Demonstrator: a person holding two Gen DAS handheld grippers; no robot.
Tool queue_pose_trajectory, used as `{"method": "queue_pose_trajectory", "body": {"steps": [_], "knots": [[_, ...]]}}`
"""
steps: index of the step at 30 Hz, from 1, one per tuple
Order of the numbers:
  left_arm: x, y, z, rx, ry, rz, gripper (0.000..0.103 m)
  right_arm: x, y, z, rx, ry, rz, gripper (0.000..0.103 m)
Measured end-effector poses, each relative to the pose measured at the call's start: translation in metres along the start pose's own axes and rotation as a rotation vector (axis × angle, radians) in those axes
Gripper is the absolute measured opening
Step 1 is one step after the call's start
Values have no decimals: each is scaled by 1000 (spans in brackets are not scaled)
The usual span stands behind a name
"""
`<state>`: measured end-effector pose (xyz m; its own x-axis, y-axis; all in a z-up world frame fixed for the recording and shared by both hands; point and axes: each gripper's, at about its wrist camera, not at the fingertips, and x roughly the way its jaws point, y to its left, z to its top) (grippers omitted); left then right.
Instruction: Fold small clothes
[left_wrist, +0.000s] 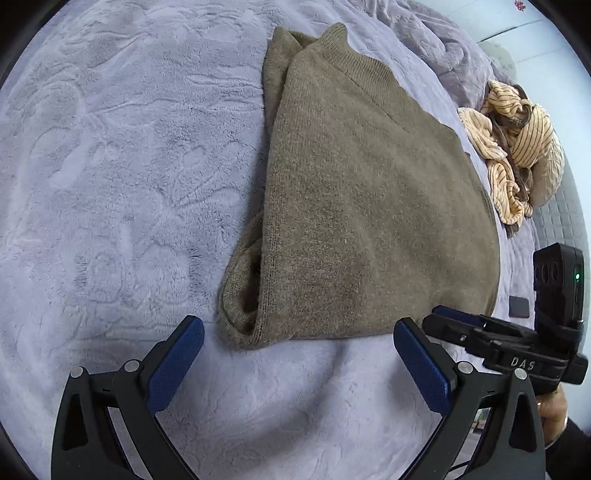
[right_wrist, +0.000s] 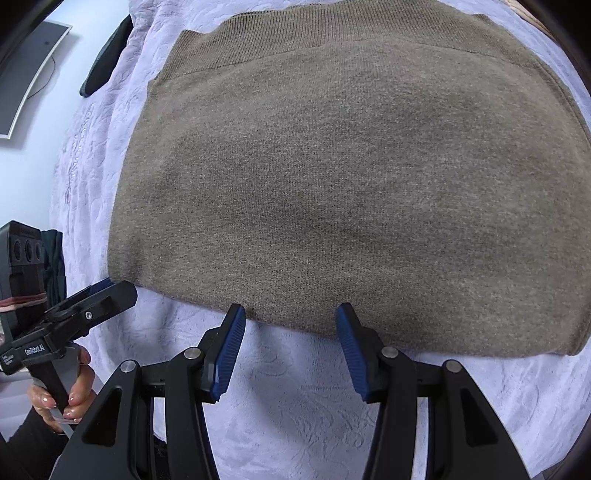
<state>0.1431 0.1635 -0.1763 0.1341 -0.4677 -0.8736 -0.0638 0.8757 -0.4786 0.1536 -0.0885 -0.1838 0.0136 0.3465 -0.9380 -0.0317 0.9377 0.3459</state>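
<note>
The letters "DAS" stand in raised black on the body of the right gripper (left_wrist: 439, 314), seen from the left wrist camera. A small white label on the left gripper (right_wrist: 110, 286), seen from the right wrist camera, reads "GenRobot.AI". Smaller print beside it is too tiny to read.

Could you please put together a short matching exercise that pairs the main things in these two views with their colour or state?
Things:
1. sweater
2. blanket
3. striped garment
4. left gripper

States:
A. crumpled in a heap, beige with dark lines
B. jaws open, nothing between the blue pads
C. olive-brown knit, folded flat
D. pale lilac plush, spread under everything

Pairs: 1-C, 2-D, 3-A, 4-B
</note>
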Motion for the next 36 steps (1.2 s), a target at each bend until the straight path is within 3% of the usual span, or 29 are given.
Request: {"method": "queue_pose_trajectory", "body": {"steps": [10, 13, 18, 26, 31, 32, 34, 35, 36], "knots": [[-8, -17, 6, 49, -47, -198, 103, 3, 1, 1, -22, -3, -13, 61], [-3, -27, 9, 111, -63, -150, 103, 5, -1, 0, -26, -3, -12, 61], [22, -25, 16, 116, -35, -79, 103, 6, -1, 1, -30, 3, -18, 62], [33, -16, 22, 100, 13, -101, 103, -20, -2, 5, -48, -25, -22, 62], [37, -14, 28, 44, 20, -97, 103, -52, 3, 35, -86, -65, -15, 62], [35, -18, 27, 49, 5, -74, 100, -59, 5, 45, -98, -69, -8, 62], [29, -35, 21, 130, -43, 79, 70, -68, 14, 63, -125, -70, 5, 62], [28, -43, 17, 177, -56, 150, 61, -72, 21, 74, -145, -67, 13, 62], [26, -49, 13, 216, -73, 187, 43, -75, 28, 84, -166, -61, 19, 62]]}}
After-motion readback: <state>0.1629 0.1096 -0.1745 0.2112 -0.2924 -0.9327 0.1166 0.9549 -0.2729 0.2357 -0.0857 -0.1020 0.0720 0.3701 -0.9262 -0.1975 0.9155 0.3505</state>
